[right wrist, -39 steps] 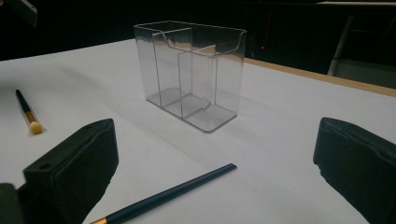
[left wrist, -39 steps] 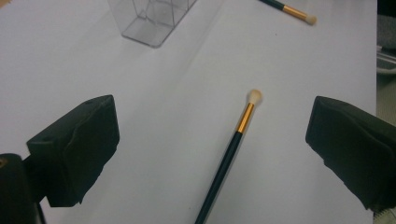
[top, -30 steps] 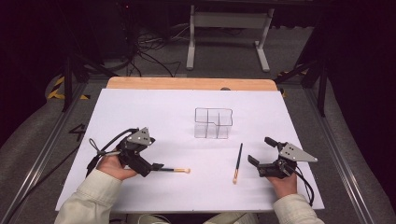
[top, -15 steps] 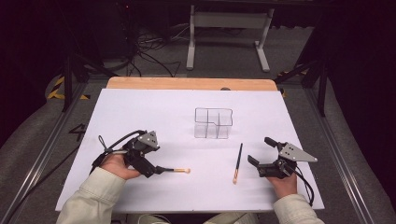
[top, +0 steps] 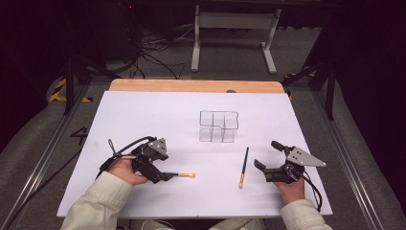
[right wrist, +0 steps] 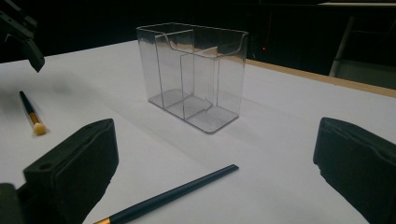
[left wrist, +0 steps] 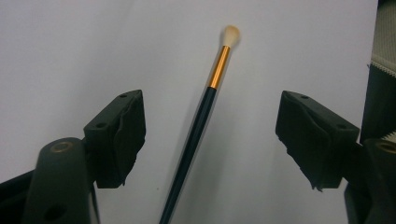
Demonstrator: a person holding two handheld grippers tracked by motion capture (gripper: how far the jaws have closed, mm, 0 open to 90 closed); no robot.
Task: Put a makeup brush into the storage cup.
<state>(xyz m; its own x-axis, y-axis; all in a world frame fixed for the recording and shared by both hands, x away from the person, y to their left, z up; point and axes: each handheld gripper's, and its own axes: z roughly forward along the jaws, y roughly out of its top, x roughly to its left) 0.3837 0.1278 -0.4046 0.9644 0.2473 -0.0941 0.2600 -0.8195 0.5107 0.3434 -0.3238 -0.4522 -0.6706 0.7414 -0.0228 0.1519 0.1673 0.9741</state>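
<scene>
A dark-handled brush (top: 181,175) with a gold ferrule and pale tip lies on the white table cover (top: 143,115). My left gripper (top: 165,178) straddles its handle. In the left gripper view the brush (left wrist: 201,116) runs between the pads (left wrist: 128,135) without touching them. The jaws have just been closing and my left gripper (left wrist: 212,112) is still open. A second brush (top: 244,165) lies left of my right gripper (top: 266,155), which is open and holds nothing. The right gripper view looks past my right gripper (right wrist: 217,135) and that brush's handle (right wrist: 177,191) to a clear divided organizer (right wrist: 196,70).
The clear organizer (top: 219,127) stands upright at the table's middle, beyond both brushes. A wooden table edge (top: 196,86) runs along the far side. A metal stand (top: 230,28) and cables lie on the floor behind. The left gripper (right wrist: 23,32) shows far left in the right gripper view.
My left gripper has edged a little toward the near-left brush and its jaws have narrowed around the handle. The right gripper and both brushes have stayed where they were.
</scene>
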